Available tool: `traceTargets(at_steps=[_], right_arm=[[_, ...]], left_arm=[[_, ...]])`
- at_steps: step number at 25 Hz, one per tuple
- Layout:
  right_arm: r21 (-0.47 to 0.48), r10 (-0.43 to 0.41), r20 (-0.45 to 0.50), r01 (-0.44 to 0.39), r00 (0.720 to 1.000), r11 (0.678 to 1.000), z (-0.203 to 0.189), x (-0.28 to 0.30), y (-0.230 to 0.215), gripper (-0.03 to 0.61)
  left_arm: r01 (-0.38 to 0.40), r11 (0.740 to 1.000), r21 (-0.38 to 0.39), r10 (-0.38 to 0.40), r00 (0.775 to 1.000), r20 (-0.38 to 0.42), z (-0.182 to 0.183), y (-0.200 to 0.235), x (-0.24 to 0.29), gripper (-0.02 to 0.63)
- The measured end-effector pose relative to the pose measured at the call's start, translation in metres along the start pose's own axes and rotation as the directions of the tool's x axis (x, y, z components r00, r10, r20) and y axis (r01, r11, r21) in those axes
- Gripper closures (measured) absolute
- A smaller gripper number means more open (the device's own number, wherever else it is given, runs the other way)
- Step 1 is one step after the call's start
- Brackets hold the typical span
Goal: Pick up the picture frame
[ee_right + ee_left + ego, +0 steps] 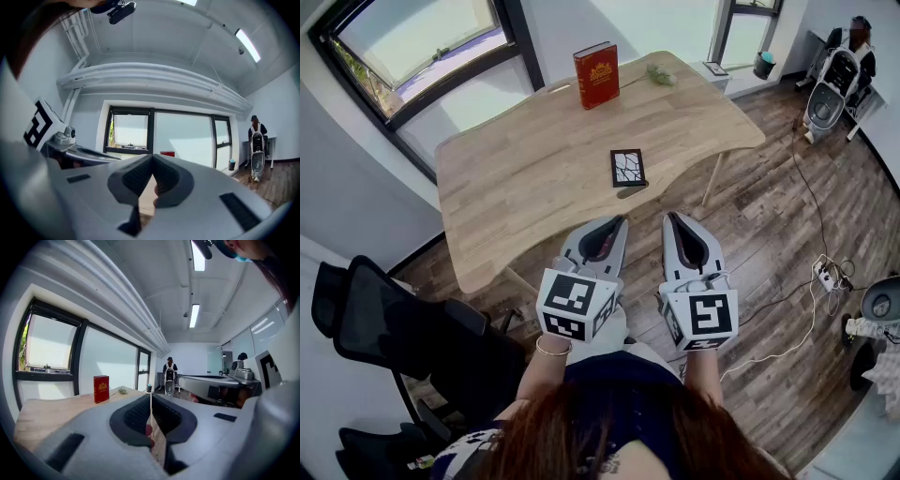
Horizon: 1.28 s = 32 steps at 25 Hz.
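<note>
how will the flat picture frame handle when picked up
Likely stiff and light: the picture frame is small and thin. Lying flat on the table, its edges may be hard to pinch and it may slide.

The picture frame is a small upright rectangle with a dark, near-black border around a white picture crossed by black, branching lines. It rests on the light wooden table, close to that table's near edge, with its face turned up toward the head view and its short sides toward and away from the tongs. Whether it lies flat or leans on a stand cannot be told; a dark patch sits at its near edge. It is ahead of the left gripper and the right gripper, roughly between their lines and touching neither.
</note>
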State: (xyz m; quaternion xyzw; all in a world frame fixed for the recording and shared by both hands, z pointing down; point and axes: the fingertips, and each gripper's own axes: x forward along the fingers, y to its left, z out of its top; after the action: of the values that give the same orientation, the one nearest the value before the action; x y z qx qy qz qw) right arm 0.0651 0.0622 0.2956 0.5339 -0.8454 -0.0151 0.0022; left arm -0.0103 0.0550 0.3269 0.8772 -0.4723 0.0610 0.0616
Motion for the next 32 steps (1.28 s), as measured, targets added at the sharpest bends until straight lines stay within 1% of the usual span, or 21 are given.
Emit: traceTargets(at_steps=[8,15,22,32], right_arm=[[-0.002,0.001,-0.009,-0.001,1.000,1.000,-0.004,0.026,-0.005,0.554],[0.089,0.021,-0.009,-0.020,1.000,0.996,-0.007,0.047,-0.010,0.554],[0.091,0.021,-0.022,-0.019,1.000,0.996,-0.011,0.074,-0.013,0.554],[0.062,0.005,-0.046,-0.003,0.999,0.998,-0.013,0.108,-0.011,0.554]], left_arm=[[-0.002,1.000,-0.012,0.002,1.000,0.000,0.002,0.022,0.019,0.580],[-0.002,1.000,-0.018,0.002,1.000,0.000,0.002,0.041,0.032,0.580],[0.004,1.000,-0.015,-0.004,1.000,0.006,0.005,0.065,0.051,0.580],[0.029,0.999,-0.033,-0.028,1.000,0.009,0.005,0.096,0.070,0.580]])
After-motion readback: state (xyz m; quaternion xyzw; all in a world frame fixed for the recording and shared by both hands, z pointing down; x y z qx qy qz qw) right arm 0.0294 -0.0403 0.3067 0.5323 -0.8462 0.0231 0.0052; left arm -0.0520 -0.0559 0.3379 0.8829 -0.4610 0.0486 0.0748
